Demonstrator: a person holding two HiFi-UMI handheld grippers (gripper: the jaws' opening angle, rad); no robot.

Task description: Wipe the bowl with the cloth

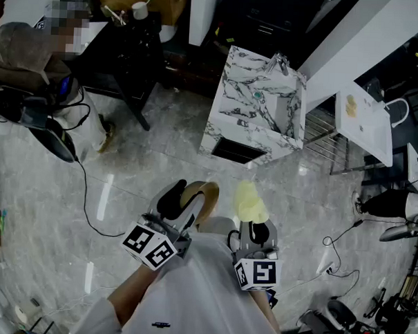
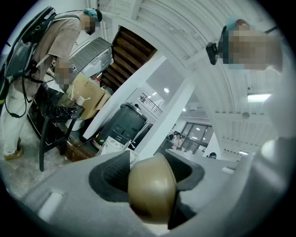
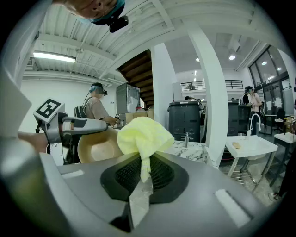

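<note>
**Bowl and cloth both gripped, wiping not yet started**

The left gripper [image 1: 182,202] is clamping the rim of the tan bowl [image 1: 206,196]. It is holding the bowl on edge in the air in front of the person's chest, over the marble floor [image 1: 147,160]; no table is carrying it. Just to its right, the right gripper [image 1: 252,230] is pinching a yellow cloth [image 1: 249,202]. Its jaws are closed on the cloth's tail, and the bunched wad is standing up above them. Bowl and cloth are sitting near each other but are not touching.

Judging from this, the picking up is done and the wiping itself is all left. The wad has to be brought into the bowl's hollow and rubbed round.

The left gripper view is showing only the bowl's rounded outside wedged between the pads, with no cloth in sight. The right gripper view is showing what the others hardly do: the bowl's pale inside is facing the cloth. Only the head view is showing both grippers side by side, with a marble sink unit [image 1: 256,106] standing well beyond them.
</note>
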